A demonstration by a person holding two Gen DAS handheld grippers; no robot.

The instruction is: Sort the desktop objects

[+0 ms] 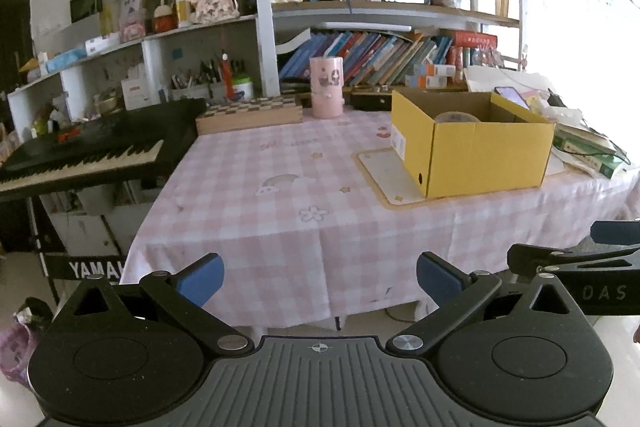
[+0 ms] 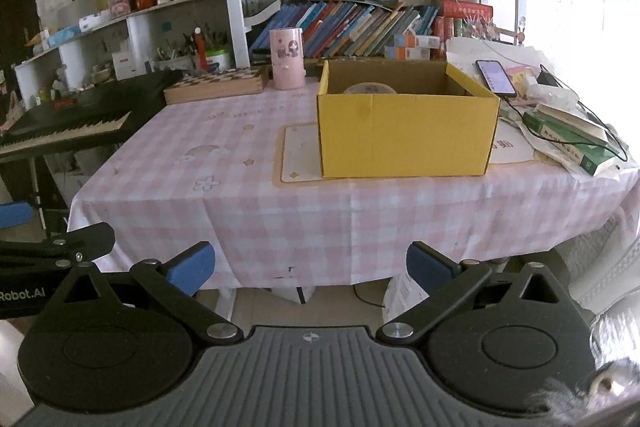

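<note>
- the bench (image 2: 256, 227), under a pink checked cloth, lies ahead of and below both tools; its near edge runs crosswise just beyond the fingertips, and the middle and left of the cloth are open room for moving.
- the yellow cardboard box (image 2: 404, 135) stands open-topped on a placemat (image 2: 298, 155) right of centre, its long side facing the right tool; in the left wrist view the yellow cardboard box (image 1: 480, 155) shows a corner instead, off to the right.
- a round pale thing (image 2: 370, 89) lies inside the box against its far wall; what it is cannot be told.
- clutter crowds the bench's right edge: green books (image 2: 572, 143) and a phone (image 2: 496, 77) resting on the box's far right corner with its cable trailing, a snag risk as i judge it.
- a pink cup (image 2: 286, 59) and a chequered wooden box (image 2: 216, 83) stand along the far edge, left of the box.
- the right tool (image 2: 310, 267) is spread wide, nothing between its jaws; it looks the nearer to the box.
- the left tool (image 1: 320, 277) is likewise spread and empty, just beside the right one.
</note>
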